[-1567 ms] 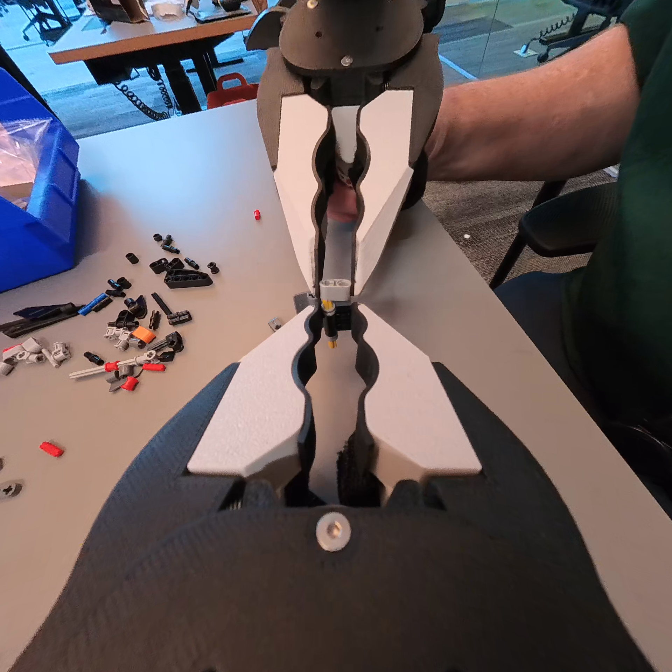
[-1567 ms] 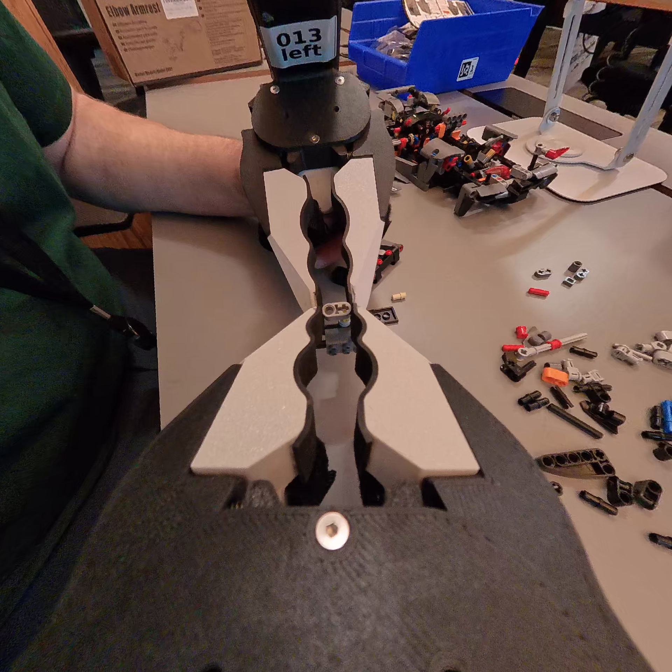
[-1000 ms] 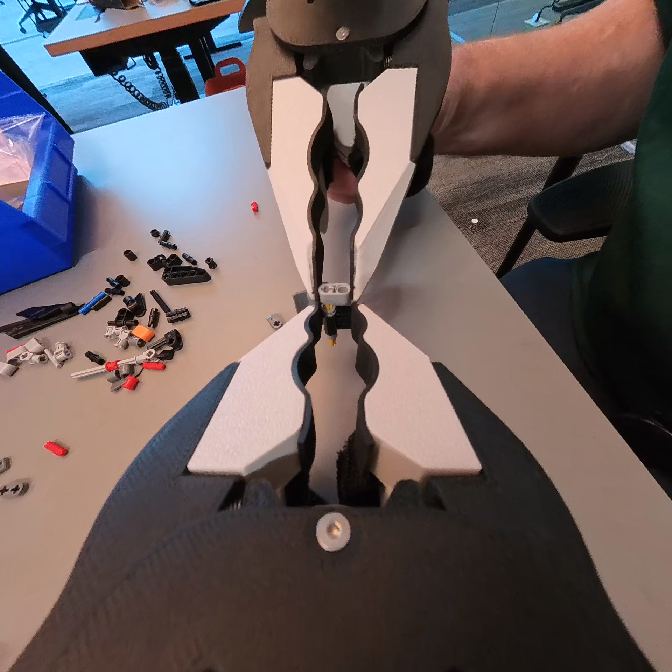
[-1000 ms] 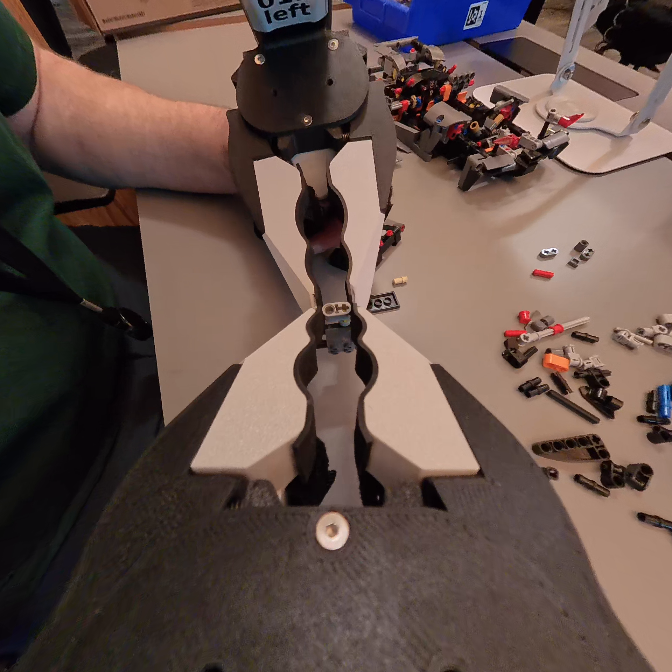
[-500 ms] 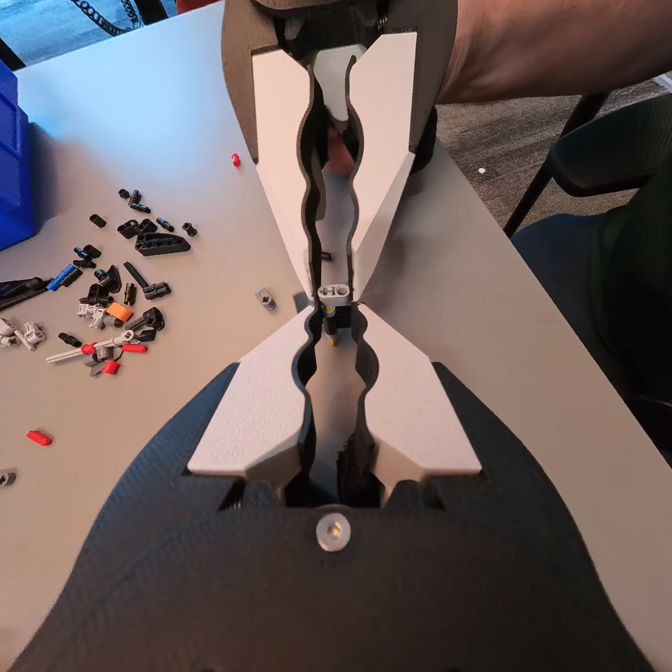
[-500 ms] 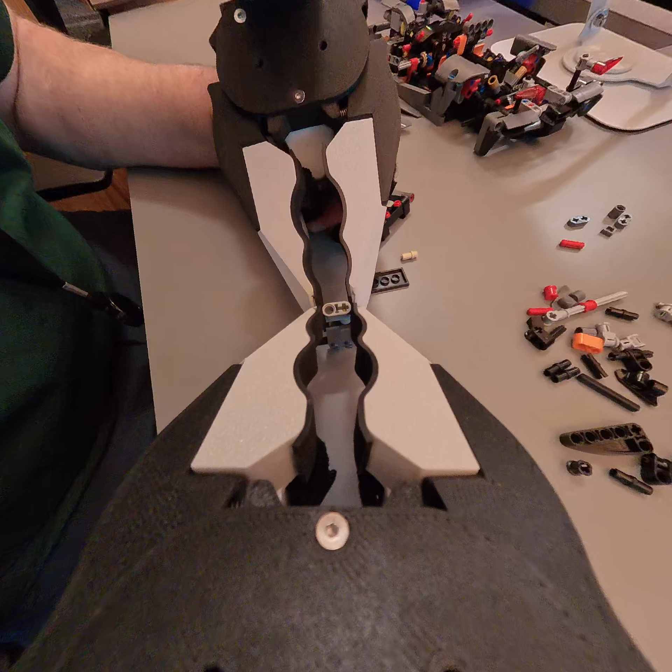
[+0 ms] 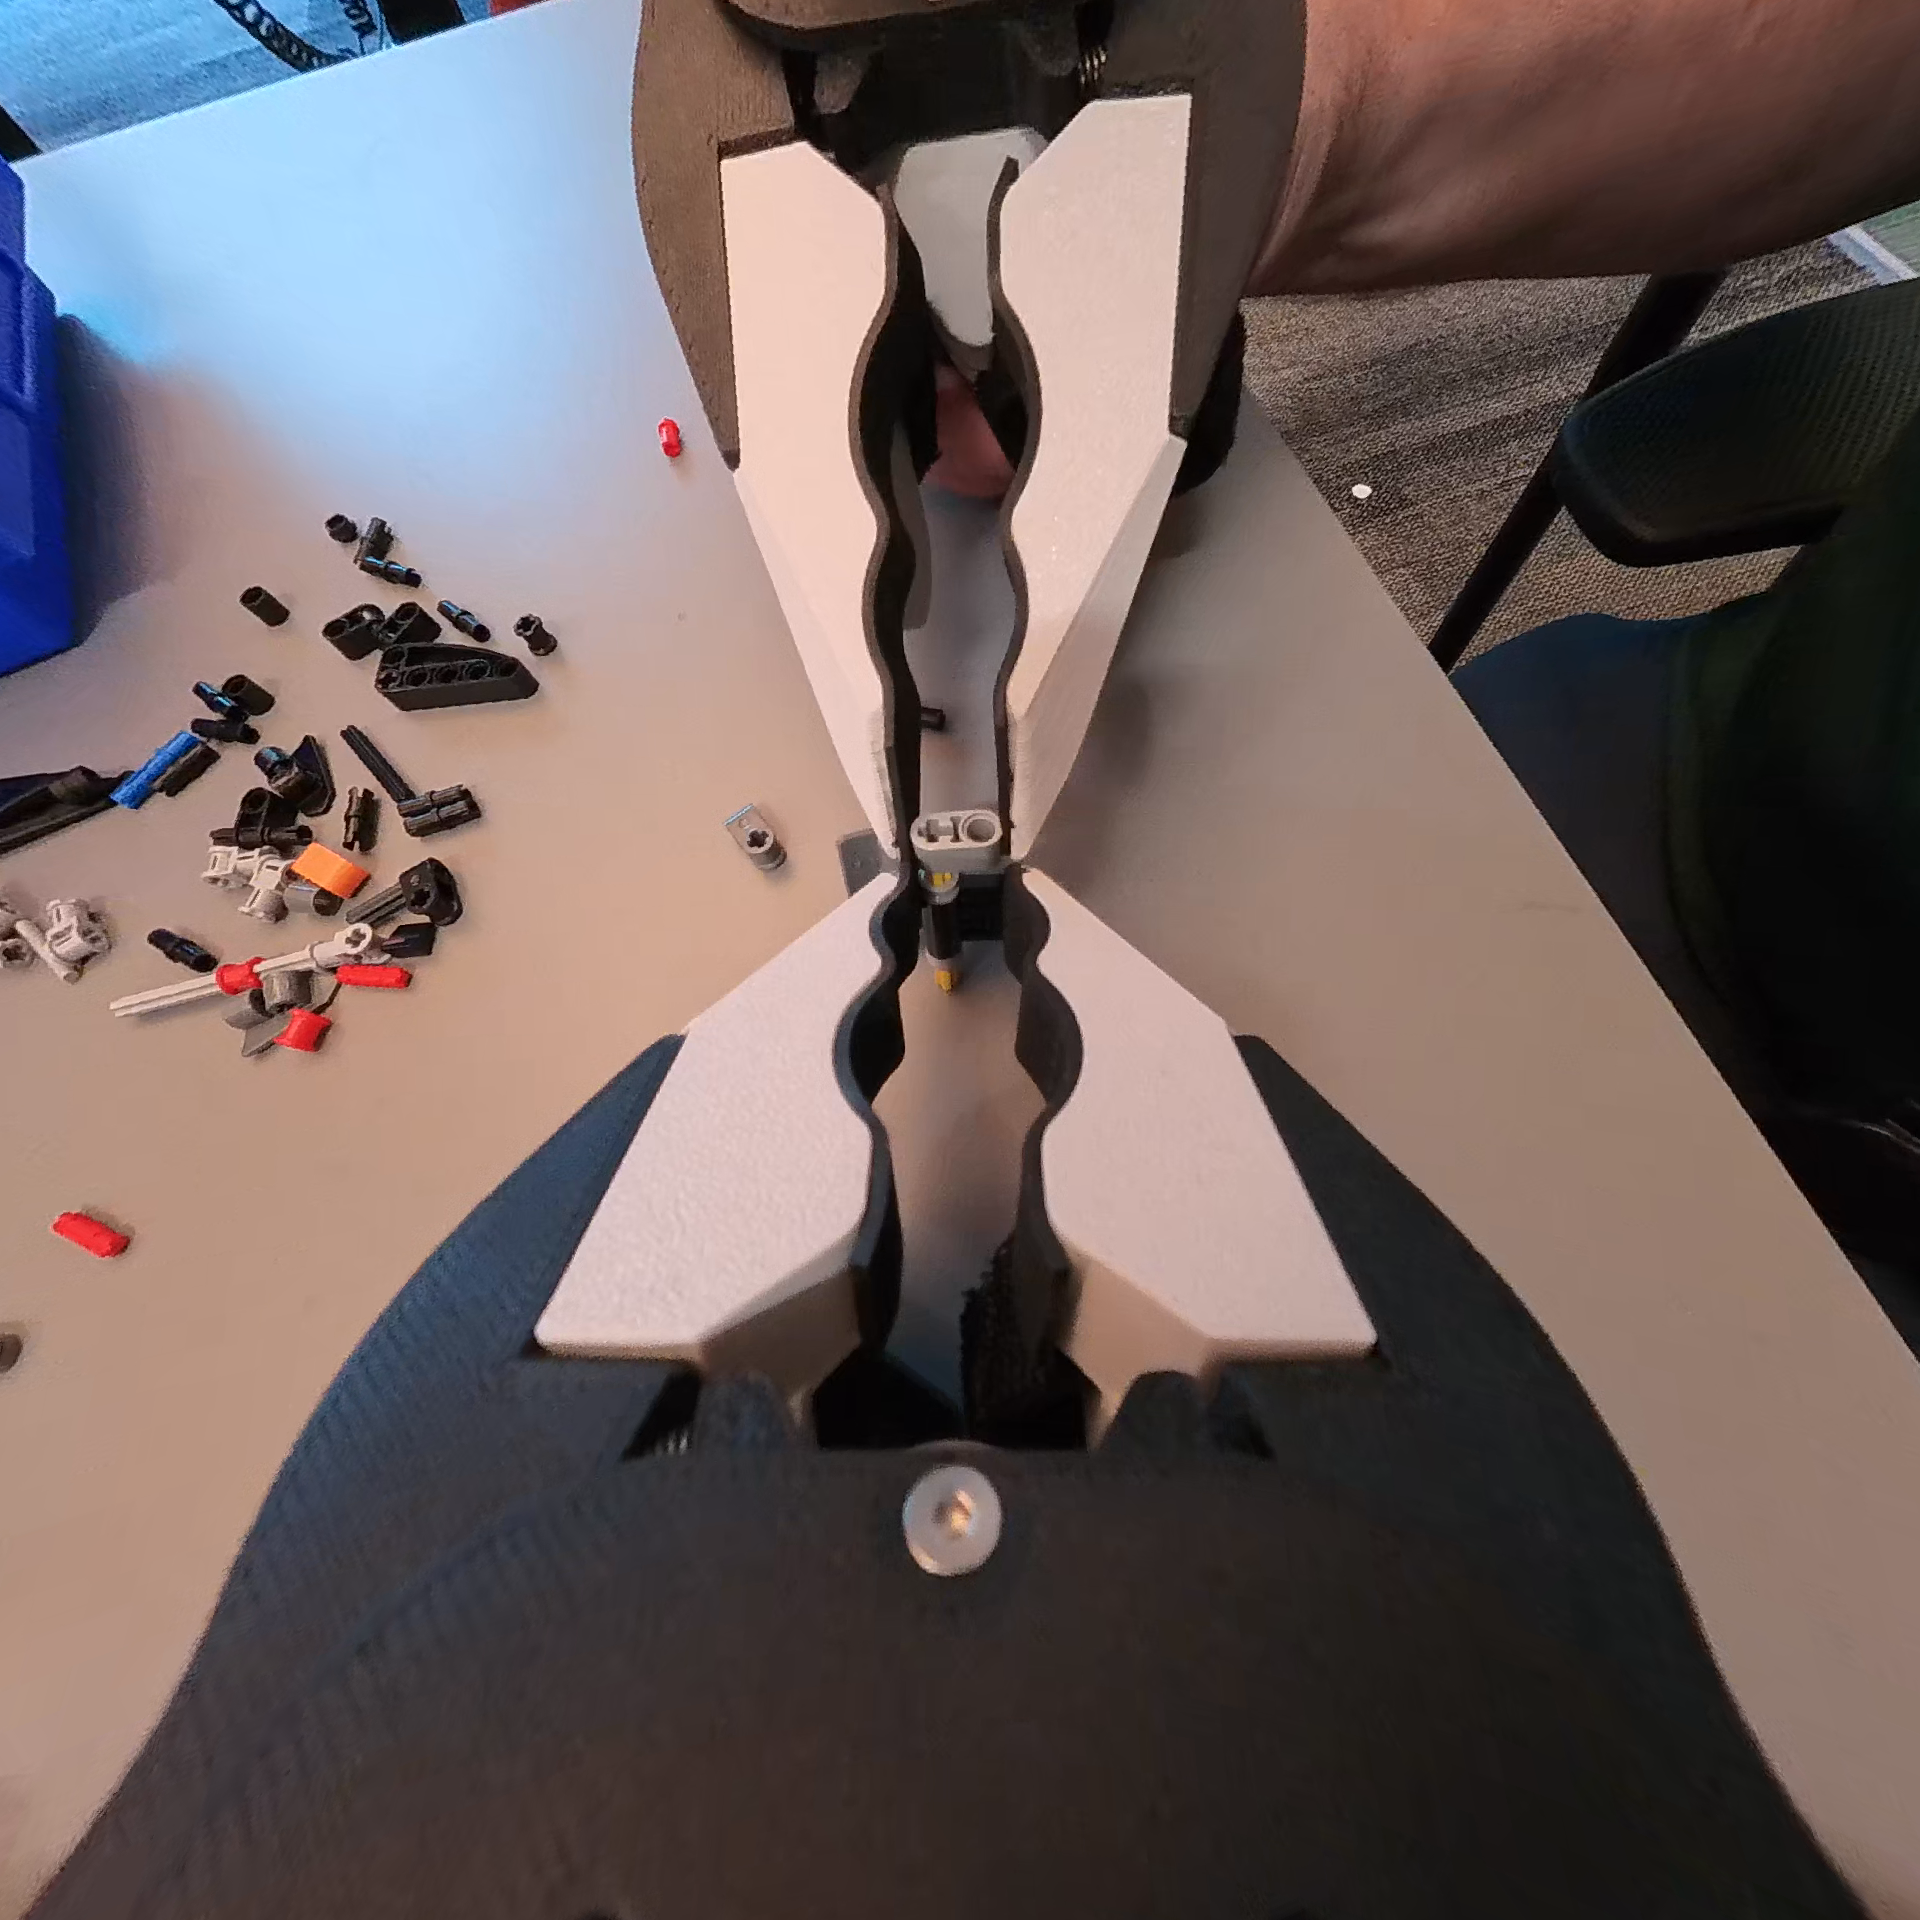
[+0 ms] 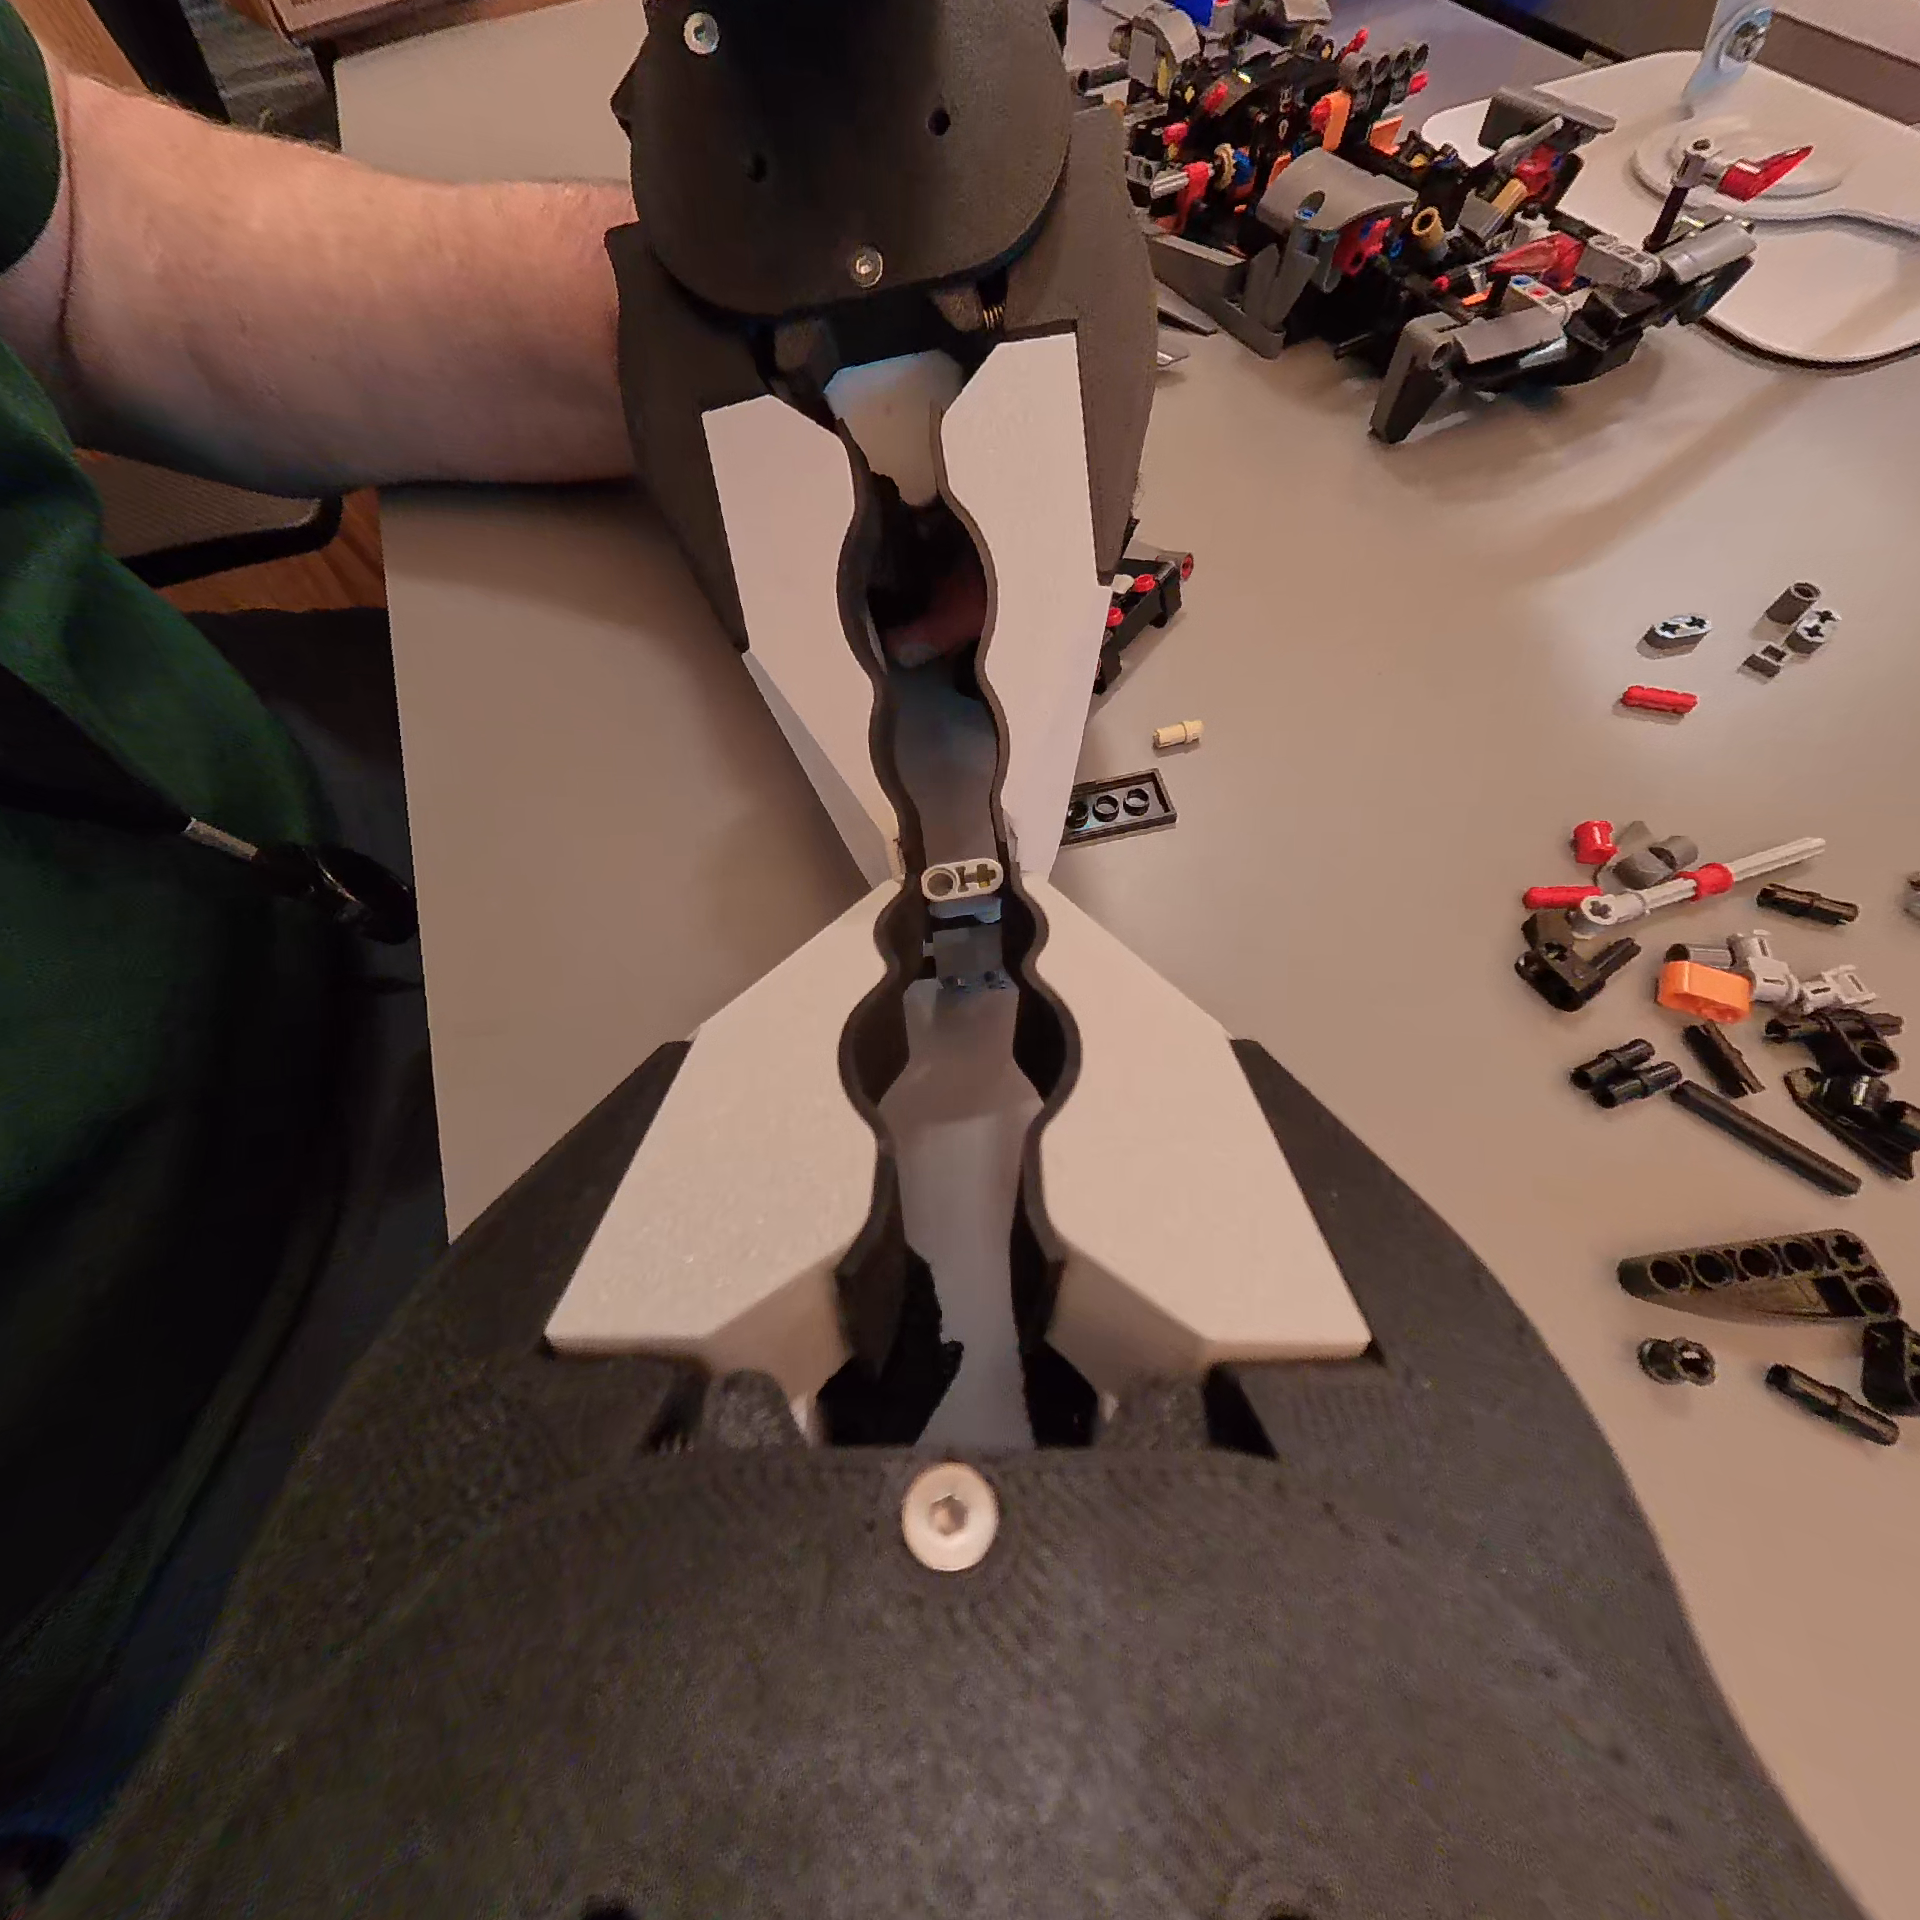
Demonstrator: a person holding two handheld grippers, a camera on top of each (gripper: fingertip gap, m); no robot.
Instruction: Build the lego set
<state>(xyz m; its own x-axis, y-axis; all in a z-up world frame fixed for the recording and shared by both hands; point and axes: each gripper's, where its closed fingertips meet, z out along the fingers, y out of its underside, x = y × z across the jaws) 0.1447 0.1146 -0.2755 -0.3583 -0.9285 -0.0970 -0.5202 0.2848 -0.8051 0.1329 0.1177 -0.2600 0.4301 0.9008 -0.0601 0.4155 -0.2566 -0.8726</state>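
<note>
- The left tongs (image 7: 958,914) and the right tongs (image 8: 961,914) are met tip to tip above the desk (image 7: 1299,935), close to its edge on the person's side.
- A small lego sub-assembly (image 7: 956,873) is held between the two pairs of tips: a light grey connector (image 8: 962,879) with two holes on top, and a black piece with a yellow-tipped pin (image 7: 944,977) below.
- The left tongs are seen pinched on the lower black part of the sub-assembly.
- The right tongs are seen closed on the grey connector and the dark grey block (image 8: 971,961) under it; which exact piece is gripped cannot be told.
- Loose lego parts (image 7: 301,831) in black, grey, red, orange and blue are scattered on the desk, farther in from that edge.
- A partly built lego model (image 8: 1434,218) is seen toward the far side of the desk, well apart from the tongs.
- A black flat plate (image 8: 1120,805) and a tan pin (image 8: 1177,734) are lying just beside the left tongs.
- A blue bin (image 7: 26,468) is seen at the desk's far side.
</note>
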